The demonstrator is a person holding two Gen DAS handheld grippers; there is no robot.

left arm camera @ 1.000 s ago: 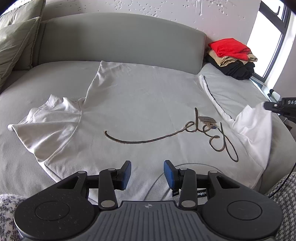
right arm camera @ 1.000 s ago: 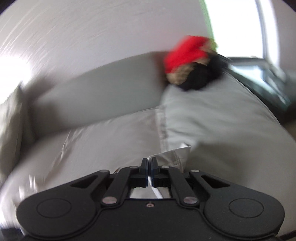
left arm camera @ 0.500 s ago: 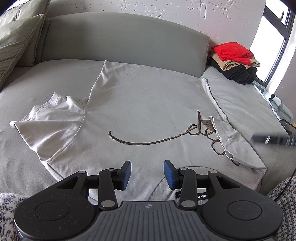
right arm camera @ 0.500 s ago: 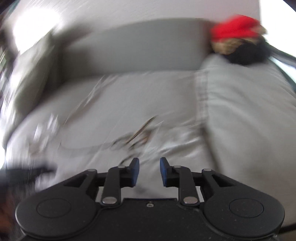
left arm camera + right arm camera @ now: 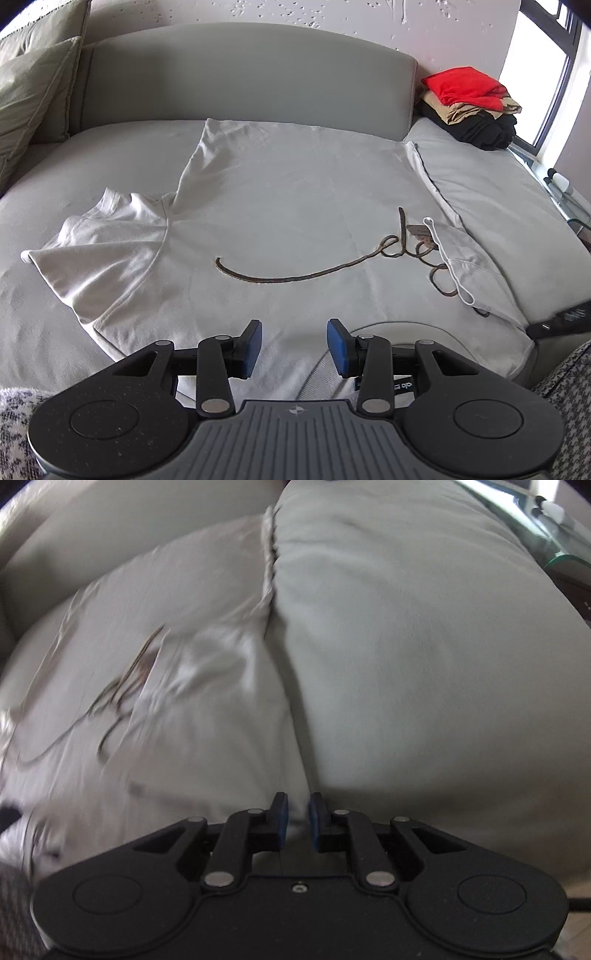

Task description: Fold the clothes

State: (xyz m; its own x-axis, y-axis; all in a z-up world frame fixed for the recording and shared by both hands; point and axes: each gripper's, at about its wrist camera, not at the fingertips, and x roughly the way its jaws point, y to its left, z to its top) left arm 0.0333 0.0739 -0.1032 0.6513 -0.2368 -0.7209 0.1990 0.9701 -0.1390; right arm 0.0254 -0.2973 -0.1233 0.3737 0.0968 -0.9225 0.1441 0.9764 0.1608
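Note:
A white T-shirt (image 5: pixel 288 206) with dark script lettering lies flat on the grey sofa seat (image 5: pixel 509 206). Its left sleeve (image 5: pixel 99 251) lies spread out. Its right sleeve (image 5: pixel 465 258) is folded inward over the lettering. My left gripper (image 5: pixel 294 347) is open and empty above the shirt's near edge by the collar. My right gripper (image 5: pixel 296 821) is open with a narrow gap, low over the shirt's right edge (image 5: pixel 221 709) at the seam between cushions. It also shows as a dark tip in the left wrist view (image 5: pixel 561 321).
A stack of folded clothes, red on tan on black (image 5: pixel 472 103), sits on the sofa's far right corner by the window. Green cushions (image 5: pixel 29 96) lean at the far left. A glass side table (image 5: pixel 554 535) stands to the right of the sofa.
My right gripper let go of the right sleeve, which now lies folded over the lettering, then dropped low to the shirt's right edge. The left gripper stayed put.

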